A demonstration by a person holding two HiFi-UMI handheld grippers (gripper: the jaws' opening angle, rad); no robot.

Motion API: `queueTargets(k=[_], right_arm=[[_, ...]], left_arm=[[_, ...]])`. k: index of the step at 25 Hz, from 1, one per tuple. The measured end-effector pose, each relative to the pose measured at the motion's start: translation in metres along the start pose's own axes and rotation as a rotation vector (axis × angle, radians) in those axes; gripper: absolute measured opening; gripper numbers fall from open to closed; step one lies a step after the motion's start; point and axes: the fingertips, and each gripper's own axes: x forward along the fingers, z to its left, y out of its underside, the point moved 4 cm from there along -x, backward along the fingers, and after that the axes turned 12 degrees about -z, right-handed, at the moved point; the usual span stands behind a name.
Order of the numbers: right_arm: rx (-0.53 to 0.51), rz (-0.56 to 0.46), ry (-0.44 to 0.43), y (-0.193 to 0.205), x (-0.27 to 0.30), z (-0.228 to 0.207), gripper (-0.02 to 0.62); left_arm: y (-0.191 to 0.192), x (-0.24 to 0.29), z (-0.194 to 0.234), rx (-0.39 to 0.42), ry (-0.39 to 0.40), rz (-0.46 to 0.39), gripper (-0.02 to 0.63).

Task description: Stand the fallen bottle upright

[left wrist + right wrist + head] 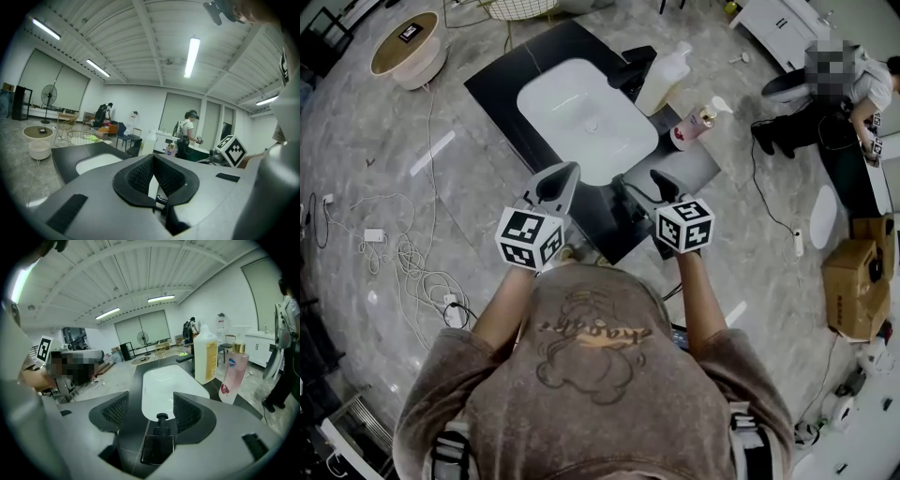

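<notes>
Dark countertop [497, 80], bottle [158, 448] within spread right claw [150, 404]

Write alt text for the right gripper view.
The right gripper's grey jaws stand open around a black square pump bottle on a black counter with a white basin; a white plastic jug and pink pump bottle stand beyond.
</notes>
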Motion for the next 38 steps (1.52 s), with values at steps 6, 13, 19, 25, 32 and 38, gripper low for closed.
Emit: queueTargets(k=[6, 13, 19, 25, 32, 38], right_arm=[[-0.029, 0.148, -0.050, 0.025, 0.032, -0.012, 0.284], [-0.075, 0.306, -0.090, 0.054, 0.062, -0.021, 0.293], [-0.121, 0.429, -0.126, 0.076, 0.081, -0.026, 0.299], [-0.158, 0.547, -0.147, 0.096, 0.093, -0.034, 0.298], [-0.162, 0.677, -0.208, 0.112, 0.107, -0.035, 0.257], [-0.152, 0.728, -0.211, 0.116, 0.112, -0.034, 0.250]], left_arm=[[0.002, 0.002, 0.008, -0.001, -0.020, -0.001, 0.008], [0.001, 0.007, 0.018, 0.003, -0.038, -0.005, 0.008], [0.005, 0.014, 0.019, 0.007, -0.038, 0.003, 0.008], [0.007, 0.017, 0.022, 0.006, -0.045, 0.014, 0.008], [0.009, 0.018, 0.033, 0.002, -0.071, 0.021, 0.008], [0.008, 0.015, 0.039, 0.001, -0.085, 0.023, 0.008]])
